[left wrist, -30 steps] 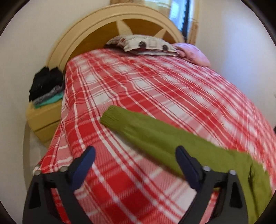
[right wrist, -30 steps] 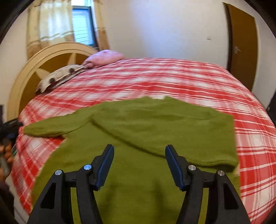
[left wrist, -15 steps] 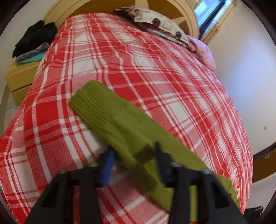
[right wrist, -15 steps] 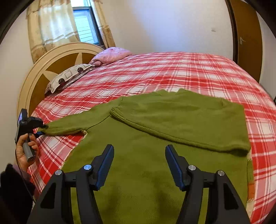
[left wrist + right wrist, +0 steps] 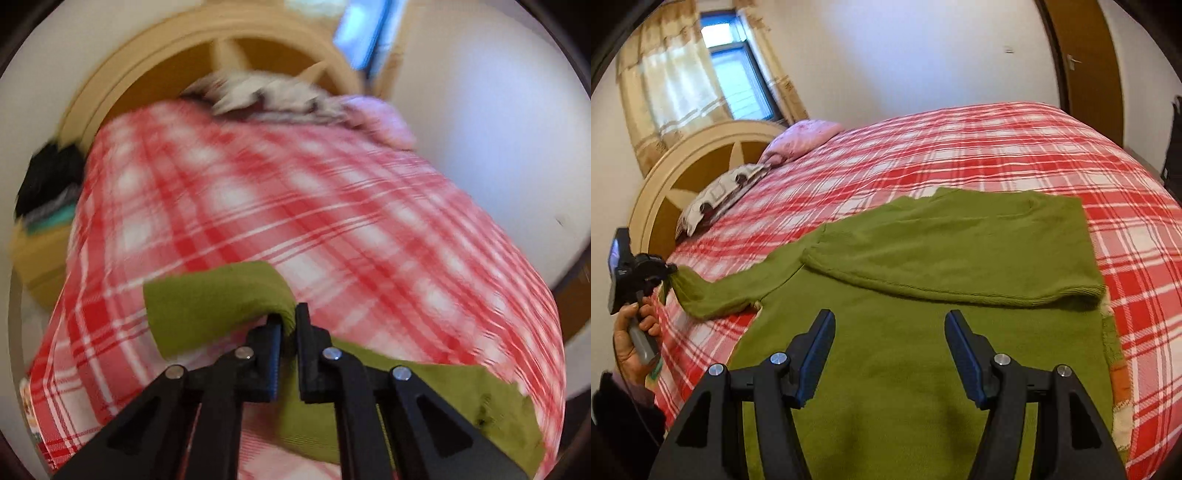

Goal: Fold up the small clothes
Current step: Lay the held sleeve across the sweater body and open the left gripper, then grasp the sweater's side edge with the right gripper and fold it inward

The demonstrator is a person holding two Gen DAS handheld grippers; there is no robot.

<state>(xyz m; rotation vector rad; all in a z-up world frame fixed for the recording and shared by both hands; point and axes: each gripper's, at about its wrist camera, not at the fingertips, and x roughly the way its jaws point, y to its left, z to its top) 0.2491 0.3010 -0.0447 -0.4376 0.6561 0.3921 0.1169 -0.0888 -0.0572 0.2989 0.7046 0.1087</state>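
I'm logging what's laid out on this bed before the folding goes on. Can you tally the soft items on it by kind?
Green knitted sweater: 1
Pillows at the headboard, one pink, one white with a dark print: 2
Red-and-white plaid bedspread: 1
Total: 4
The left gripper is shut on the sweater's sleeve; the right gripper is open.

Your left wrist view is smeared by motion, so the plaid bedspread (image 5: 295,206), the pillows (image 5: 266,96) and the dark pile on the bedside stand (image 5: 48,181) show no detail, and you cannot tell how much cloth sits between the left gripper's (image 5: 290,325) 2 fingers where the green sleeve (image 5: 207,299) folds in. In your right wrist view, the sweater's (image 5: 923,369) near hem is cut off by the bottom edge behind the right gripper (image 5: 890,350), and its far sleeve lies folded across the body, hiding what is beneath.
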